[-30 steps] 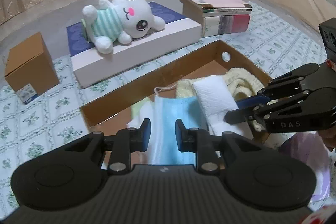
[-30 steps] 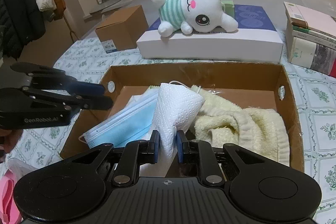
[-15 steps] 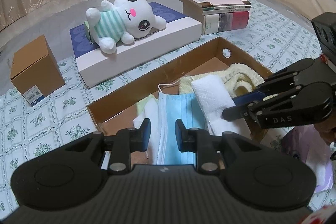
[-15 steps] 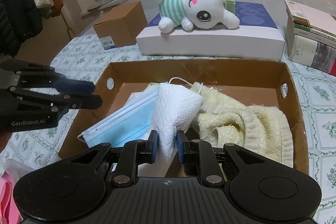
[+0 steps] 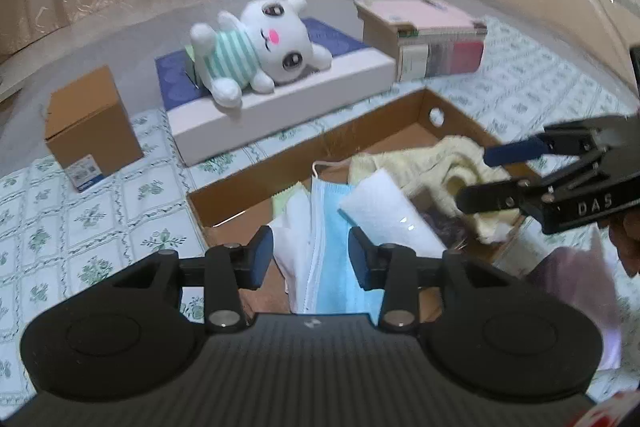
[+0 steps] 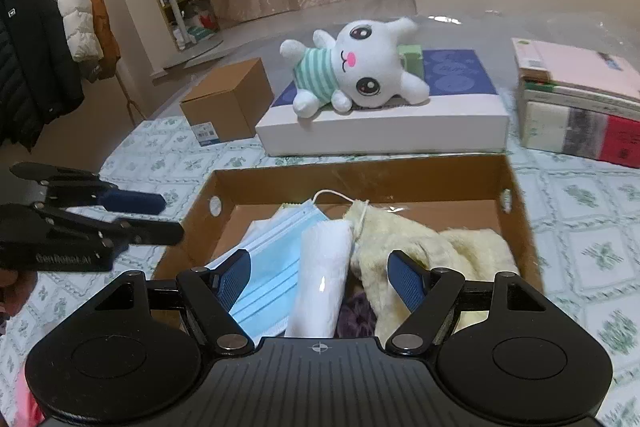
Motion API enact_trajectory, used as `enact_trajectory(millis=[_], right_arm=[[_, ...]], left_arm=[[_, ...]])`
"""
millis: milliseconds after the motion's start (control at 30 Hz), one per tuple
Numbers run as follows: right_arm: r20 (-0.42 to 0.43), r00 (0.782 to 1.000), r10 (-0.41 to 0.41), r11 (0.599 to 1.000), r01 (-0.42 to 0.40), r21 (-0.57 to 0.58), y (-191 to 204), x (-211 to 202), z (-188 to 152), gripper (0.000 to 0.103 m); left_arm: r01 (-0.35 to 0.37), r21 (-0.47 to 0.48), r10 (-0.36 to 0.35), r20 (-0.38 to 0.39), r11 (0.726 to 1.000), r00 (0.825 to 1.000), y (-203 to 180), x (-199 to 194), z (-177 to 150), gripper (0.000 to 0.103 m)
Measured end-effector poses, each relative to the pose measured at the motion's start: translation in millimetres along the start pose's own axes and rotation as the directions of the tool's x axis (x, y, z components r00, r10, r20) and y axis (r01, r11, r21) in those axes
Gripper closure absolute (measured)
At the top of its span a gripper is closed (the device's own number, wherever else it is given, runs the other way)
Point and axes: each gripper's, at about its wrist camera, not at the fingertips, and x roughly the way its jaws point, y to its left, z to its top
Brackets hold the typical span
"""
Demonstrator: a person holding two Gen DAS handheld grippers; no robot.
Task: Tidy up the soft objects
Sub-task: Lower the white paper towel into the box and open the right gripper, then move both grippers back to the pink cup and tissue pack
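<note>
I am holding my right gripper (image 6: 319, 277) spread wide over the near edge of the cardboard box (image 6: 360, 171), gripping nothing — the white cloth (image 6: 320, 277) is lying free between its blue pads, touching neither, resting on the other soft things so it has somewhere to settle. My left gripper (image 5: 311, 253) is also parted and holding nothing; I am hovering it over the near-left corner of the box with the blue face mask (image 5: 334, 227) showing in the gap, which I judge to be a ready stance for tidying that layer. In the right view, the mask is sitting at about nine o'clock from the cloth, and the cream knitted piece (image 6: 432, 247) is bunched at three o'clock, filling the right half of the box. Something dark purple (image 6: 358, 313) is peeking out under the cloth at five o'clock; I cannot tell what it is. The plush bunny (image 6: 352, 71) is lying on its side on the white flat box (image 6: 384, 131) at twelve o'clock, well beyond the cardboard box — to my mind the soft thing not yet sorted. The small brown carton (image 6: 228, 103) at ten o'clock and the stack of books (image 6: 580, 103) at two o'clock are standing apart on the patterned tablecloth (image 6: 580, 211), and I am leaving them alone since they are not soft.
</note>
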Motion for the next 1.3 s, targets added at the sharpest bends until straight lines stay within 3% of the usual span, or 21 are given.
enact_trajectory(millis=[133, 267, 433, 567, 767, 1033, 1133, 1300], right_arm=[[0.026, 1.000, -0.012, 1.000, 0.012, 0.002, 11.1, -36.6, -8.7, 0.028], [0.049, 0.999, -0.016, 1.000, 0.016, 0.017, 26.0, -76.0, -21.0, 0.028], [0.080, 0.997, -0.009, 1.000, 0.008, 0.008, 52.9, -127.3, -46.7, 0.028], [0.110, 0.994, -0.002, 1.000, 0.000, 0.023, 71.8, -166.4, -75.6, 0.028], [0.135, 0.991, -0.002, 0.995, -0.012, 0.103, 88.2, -210.7, -123.3, 0.028], [0.116, 0.993, -0.025, 0.996, 0.015, 0.093, 106.8, -239.6, -173.3, 0.028], [0.110, 0.993, -0.043, 0.996, 0.034, 0.080, 109.9, -245.1, -188.6, 0.028], [0.096, 0.994, -0.049, 0.995, 0.041, 0.087, 105.1, -249.8, -204.2, 0.028]], left_arm=[[-0.007, -0.039, 0.009, 0.058, 0.999, 0.998, -8.5, -40.0, -2.4, 0.059], [-0.047, -0.074, 0.055, 0.114, 0.996, 0.992, -22.9, -88.3, -12.3, 0.045], [-0.080, -0.130, 0.103, 0.181, 0.988, 0.978, -44.5, -148.4, -38.1, 0.034], [-0.106, -0.154, 0.141, 0.239, 0.982, 0.961, -66.2, -188.7, -69.4, 0.017], [-0.144, -0.244, 0.211, 0.279, 0.959, 0.937, -89.7, -232.9, -124.3, 0.013], [-0.229, -0.328, 0.323, 0.270, 0.916, 0.907, -116.3, -264.1, -189.6, 0.013], [-0.234, -0.309, 0.323, 0.278, 0.922, 0.905, -127.5, -272.8, -208.3, 0.013], [-0.232, -0.266, 0.301, 0.260, 0.936, 0.917, -144.0, -273.7, -222.7, 0.013]])
